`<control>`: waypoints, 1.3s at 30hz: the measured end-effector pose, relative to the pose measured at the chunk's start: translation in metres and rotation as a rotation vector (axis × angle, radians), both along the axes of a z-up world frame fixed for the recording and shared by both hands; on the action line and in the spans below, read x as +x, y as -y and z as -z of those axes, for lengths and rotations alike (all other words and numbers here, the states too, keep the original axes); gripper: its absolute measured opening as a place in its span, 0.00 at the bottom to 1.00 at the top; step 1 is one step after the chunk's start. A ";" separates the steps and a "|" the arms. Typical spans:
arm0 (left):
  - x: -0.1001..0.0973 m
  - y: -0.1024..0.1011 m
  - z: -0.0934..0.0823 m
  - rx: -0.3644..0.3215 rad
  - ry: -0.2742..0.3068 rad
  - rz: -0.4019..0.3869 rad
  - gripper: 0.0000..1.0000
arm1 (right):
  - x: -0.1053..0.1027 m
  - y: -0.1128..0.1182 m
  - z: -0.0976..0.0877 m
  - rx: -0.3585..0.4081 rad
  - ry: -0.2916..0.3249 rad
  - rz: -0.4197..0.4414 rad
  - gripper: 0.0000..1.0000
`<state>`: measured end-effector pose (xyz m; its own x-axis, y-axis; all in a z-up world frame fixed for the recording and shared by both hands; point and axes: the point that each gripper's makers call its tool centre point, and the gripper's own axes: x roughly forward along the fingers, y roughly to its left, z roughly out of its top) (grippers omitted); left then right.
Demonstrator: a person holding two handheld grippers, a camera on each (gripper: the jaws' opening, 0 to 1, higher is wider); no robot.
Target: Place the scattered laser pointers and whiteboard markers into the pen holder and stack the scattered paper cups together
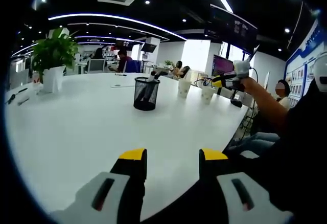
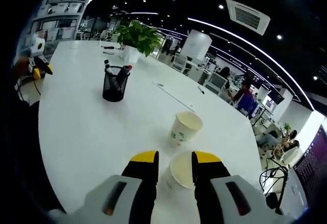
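A black mesh pen holder (image 1: 146, 93) (image 2: 114, 87) stands mid-table with markers sticking out of it. In the right gripper view, a white paper cup (image 2: 180, 172) stands upright between the jaws of my right gripper (image 2: 175, 158), which are narrowed onto its sides. A second paper cup (image 2: 185, 128) with a green print stands just beyond it. The left gripper view shows both cups (image 1: 184, 87) (image 1: 207, 94) right of the holder, with my right gripper (image 1: 225, 81) at the nearer one. My left gripper (image 1: 172, 156) hangs open over bare table, holding nothing.
A potted plant (image 1: 53, 55) (image 2: 135, 39) stands at the far side of the long white table (image 1: 76, 127). Small dark items (image 1: 18, 97) lie near the plant. The person's arm (image 1: 265, 106) reaches in from the right. People sit at desks behind.
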<state>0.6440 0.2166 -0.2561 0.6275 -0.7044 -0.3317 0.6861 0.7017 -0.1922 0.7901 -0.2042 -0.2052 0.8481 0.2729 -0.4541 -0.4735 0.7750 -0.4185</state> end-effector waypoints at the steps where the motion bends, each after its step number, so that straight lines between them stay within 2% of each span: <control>1: 0.000 0.000 0.000 0.000 -0.001 0.000 0.42 | 0.000 0.001 0.001 -0.006 -0.003 0.002 0.29; 3: 0.000 0.000 0.001 0.000 -0.002 0.001 0.42 | -0.001 0.002 0.004 -0.017 -0.008 0.006 0.29; 7: -0.002 -0.001 0.004 0.001 -0.007 -0.001 0.42 | -0.003 0.010 0.015 -0.093 -0.031 0.021 0.29; 21: -0.001 -0.003 0.007 -0.003 -0.012 -0.002 0.42 | -0.002 0.006 0.027 -0.112 -0.065 -0.010 0.28; 25: -0.001 -0.003 0.009 -0.003 -0.017 -0.003 0.42 | 0.005 0.007 0.038 -0.126 -0.087 -0.017 0.27; 39: 0.001 -0.003 0.013 -0.008 -0.027 -0.003 0.42 | 0.011 0.011 0.045 -0.165 -0.100 -0.012 0.24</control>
<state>0.6451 0.2195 -0.2693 0.6206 -0.7052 -0.3429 0.6782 0.7022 -0.2167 0.8007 -0.2155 -0.2504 0.7936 0.1979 -0.5753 -0.5280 0.6937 -0.4898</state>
